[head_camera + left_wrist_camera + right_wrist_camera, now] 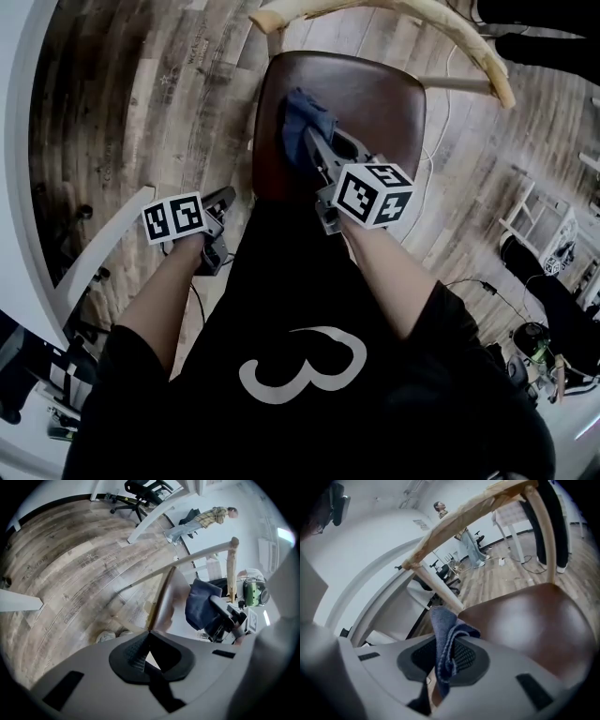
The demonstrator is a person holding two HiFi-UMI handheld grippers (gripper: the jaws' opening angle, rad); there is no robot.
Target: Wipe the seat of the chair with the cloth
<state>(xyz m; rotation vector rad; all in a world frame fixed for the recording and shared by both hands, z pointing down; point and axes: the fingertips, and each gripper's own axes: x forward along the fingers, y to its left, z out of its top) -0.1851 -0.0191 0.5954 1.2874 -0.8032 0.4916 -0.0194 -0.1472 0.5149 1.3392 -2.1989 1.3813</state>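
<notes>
Here was the wiping step, live on the chair [281,28]: the right tool [443,662] was clamped tight on the blue cloth [302,114], a fold of it pinched between the jaws and the rest bunched up ahead of the tips. In the head view that bundle sat in the upper middle of the frame, over the left rear part of the brown seat [380,103], close under the pale backrest rail [450,33]. It looked pressed to the surface, though no view showed the contact cleanly. The left tool [147,649] hung off to the lower left of the seat, over the plank floor [141,112], jaws together with nothing between them, taking no part. By my reading the wipe was under way but far from finished: the broad glossy stretch of seat toward the right and front of the frame showed no cloth on it. The next move called for steady downward pressure and a sweep across that bare area, with the grip held firm so the cloth would not slip out, and care that the hard tips did not scrape the finish.
</notes>
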